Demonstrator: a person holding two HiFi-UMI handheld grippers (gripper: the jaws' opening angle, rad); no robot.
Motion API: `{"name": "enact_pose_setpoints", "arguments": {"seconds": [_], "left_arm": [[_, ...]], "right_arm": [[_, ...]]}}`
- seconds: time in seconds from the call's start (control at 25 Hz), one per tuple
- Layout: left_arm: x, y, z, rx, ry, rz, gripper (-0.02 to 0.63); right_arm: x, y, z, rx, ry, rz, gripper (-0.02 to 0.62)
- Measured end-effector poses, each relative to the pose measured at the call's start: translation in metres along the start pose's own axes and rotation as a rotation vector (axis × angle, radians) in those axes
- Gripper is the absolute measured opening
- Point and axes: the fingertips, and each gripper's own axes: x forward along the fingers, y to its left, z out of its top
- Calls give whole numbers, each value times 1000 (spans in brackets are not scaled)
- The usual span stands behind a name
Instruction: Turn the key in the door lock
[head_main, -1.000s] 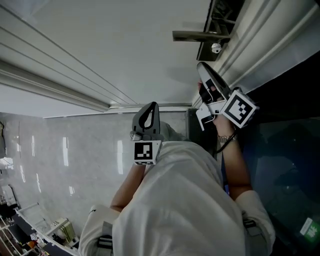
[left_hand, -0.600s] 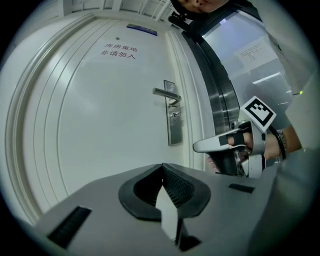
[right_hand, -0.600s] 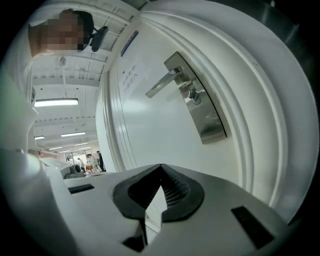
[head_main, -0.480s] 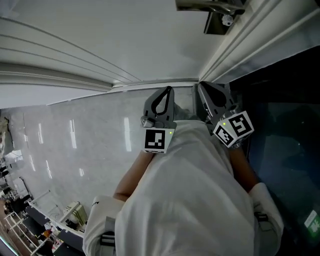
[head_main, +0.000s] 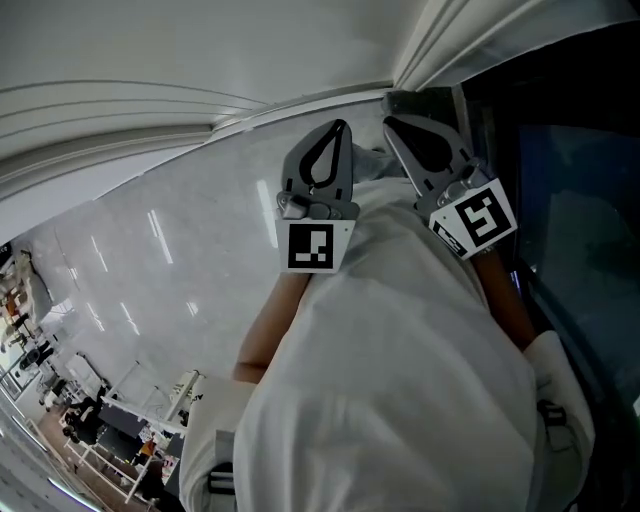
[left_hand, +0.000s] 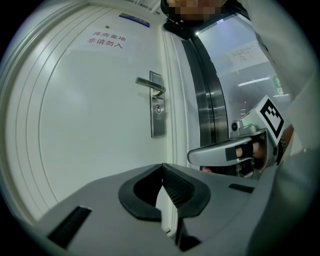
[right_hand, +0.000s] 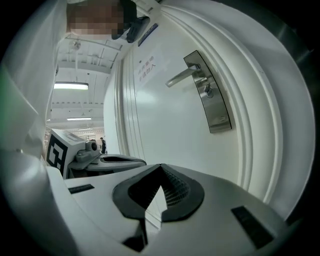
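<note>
The left hand-held gripper (head_main: 341, 124) is hanging low in front of the person's pale shirt (head_main: 400, 380), jaws pressed together on nothing, and it has only been sinking a little over the last second. To its right, the right hand-held gripper (head_main: 389, 122) is showing the bigger change. A second ago it was raised beside the lock under the handle, and now it is sitting down next to its partner, rolled over, jaws closed tight and empty. The head view is no longer catching the handle or lock at all, only the bottom of the door (head_main: 150, 50) and the shiny floor (head_main: 150, 270). This is suggesting that the person is backing away from the lock, so either the turn is finished or the key is being left alone for now; nothing is touching it. In the left gripper view the lock (left_hand: 158, 109) is sitting in the metal plate (left_hand: 158, 125) under the handle (left_hand: 149, 83), close to the door's right edge and well apart from both grippers. In the right gripper view something small is poking out of the lock, likely the key, though it is too small to be sure. Counting across: two hand-held grippers, one door, one handle, one plate, one lock.
</note>
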Motion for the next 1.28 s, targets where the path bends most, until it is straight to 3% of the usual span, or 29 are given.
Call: {"name": "enact_pose_setpoints", "arguments": {"seconds": [0.24, 0.48, 0.72, 0.96, 1.28], "left_arm": [[8, -1, -9, -5, 23, -15, 9], [8, -8, -2, 4, 28, -37, 9], [13, -17, -4, 18, 12, -71, 9], [6, -14, 7, 9, -1, -76, 9], [0, -5, -5, -27, -10, -36, 9]], "right_arm": [[4, -3, -5, 27, -7, 24, 4], [0, 13, 0, 79, -12, 139, 3], [1, 31, -7, 35, 11, 215, 3], [-1, 37, 5, 35, 8, 173, 3], [-2, 16, -15, 87, 20, 97, 3]]}}
